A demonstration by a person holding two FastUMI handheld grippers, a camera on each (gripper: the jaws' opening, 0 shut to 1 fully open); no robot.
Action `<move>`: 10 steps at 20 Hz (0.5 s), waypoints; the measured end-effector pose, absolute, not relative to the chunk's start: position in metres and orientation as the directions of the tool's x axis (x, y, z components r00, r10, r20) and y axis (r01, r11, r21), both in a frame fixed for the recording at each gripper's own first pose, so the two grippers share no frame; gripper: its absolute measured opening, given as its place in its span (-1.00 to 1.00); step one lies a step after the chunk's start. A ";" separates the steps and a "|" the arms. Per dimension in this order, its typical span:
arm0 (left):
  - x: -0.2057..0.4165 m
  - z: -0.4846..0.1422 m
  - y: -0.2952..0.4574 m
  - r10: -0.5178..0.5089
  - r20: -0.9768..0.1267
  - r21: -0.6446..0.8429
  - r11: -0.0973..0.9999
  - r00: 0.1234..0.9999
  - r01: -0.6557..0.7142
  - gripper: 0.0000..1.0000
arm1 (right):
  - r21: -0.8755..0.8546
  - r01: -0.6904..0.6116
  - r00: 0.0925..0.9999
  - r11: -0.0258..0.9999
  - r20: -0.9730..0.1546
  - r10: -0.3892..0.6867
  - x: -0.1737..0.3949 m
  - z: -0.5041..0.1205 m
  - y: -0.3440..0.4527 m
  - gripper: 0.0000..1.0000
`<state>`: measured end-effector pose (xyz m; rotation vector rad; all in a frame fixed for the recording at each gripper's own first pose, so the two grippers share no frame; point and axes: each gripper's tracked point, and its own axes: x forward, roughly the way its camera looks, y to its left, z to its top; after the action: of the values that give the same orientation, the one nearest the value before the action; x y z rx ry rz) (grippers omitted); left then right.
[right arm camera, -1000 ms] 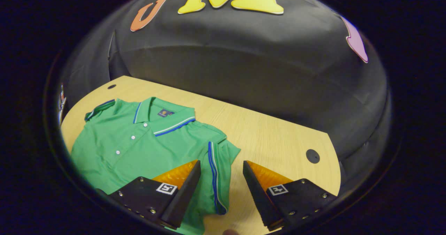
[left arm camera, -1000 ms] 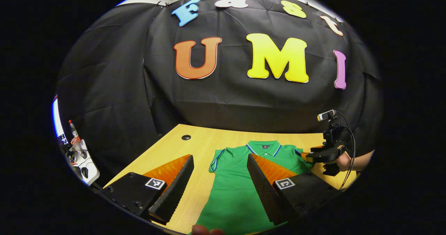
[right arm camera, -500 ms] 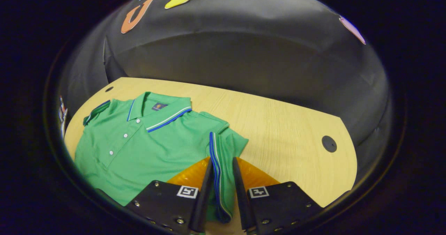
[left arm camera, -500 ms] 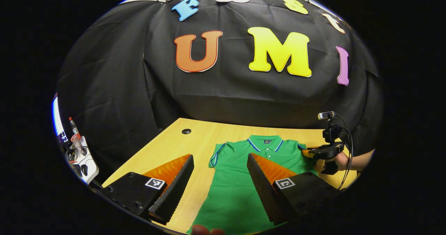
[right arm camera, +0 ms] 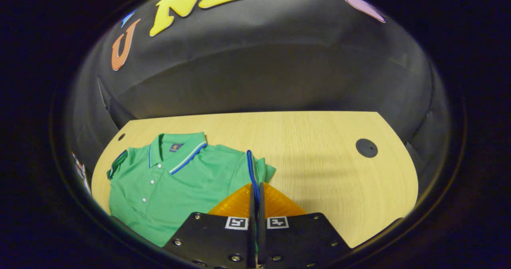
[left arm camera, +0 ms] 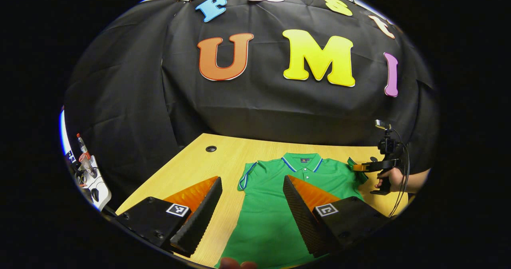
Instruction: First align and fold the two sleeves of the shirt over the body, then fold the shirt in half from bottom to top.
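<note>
Here, in the left gripper view, the left claw (left arm camera: 252, 205) gapes wide and empty over the shirt (left arm camera: 275, 217) spread on the table (left arm camera: 191, 169) beneath it, while in the right gripper view the right claw (right arm camera: 256, 205) is pinched tight on the sleeve (right arm camera: 255, 171) just ahead.

One green shirt (left arm camera: 275, 205) lies on the single wooden worktop (right arm camera: 319, 149). It has two sleeves: one (left arm camera: 246, 174) on the shirt's side toward the worktop's near cable hole (left arm camera: 211, 148), one (right arm camera: 255, 173) on the opposite side. The worktop has two cable holes, the second (right arm camera: 366, 147) well apart from the shirt. Two grippers: the left gripper (left arm camera: 251, 205) and the right gripper (right arm camera: 256, 197). One hand (left arm camera: 393, 178) shows beside the shirt.
</note>
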<state>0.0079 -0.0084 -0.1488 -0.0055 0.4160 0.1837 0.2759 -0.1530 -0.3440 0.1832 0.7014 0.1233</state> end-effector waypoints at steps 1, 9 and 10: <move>0.008 -0.149 -0.009 0.176 -0.401 0.030 0.983 0.899 -0.179 0.97 | 0.211 -0.051 0.763 0.976 -0.623 0.174 0.275 -0.336 -0.151 -0.94; 0.000 -0.150 0.011 0.178 -0.397 -0.001 0.981 0.900 -0.195 0.96 | 0.183 -0.107 0.789 0.977 -0.583 0.195 0.266 -0.275 -0.084 -0.94; -0.002 -0.150 0.014 0.181 -0.396 -0.002 0.980 0.900 -0.199 0.96 | 0.177 -0.119 0.789 0.977 -0.580 0.201 0.263 -0.271 -0.071 -0.94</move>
<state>-0.0016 0.0145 -0.1496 -0.0429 0.4059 0.1966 0.2631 -0.0709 -0.2709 0.1342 0.6387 0.1726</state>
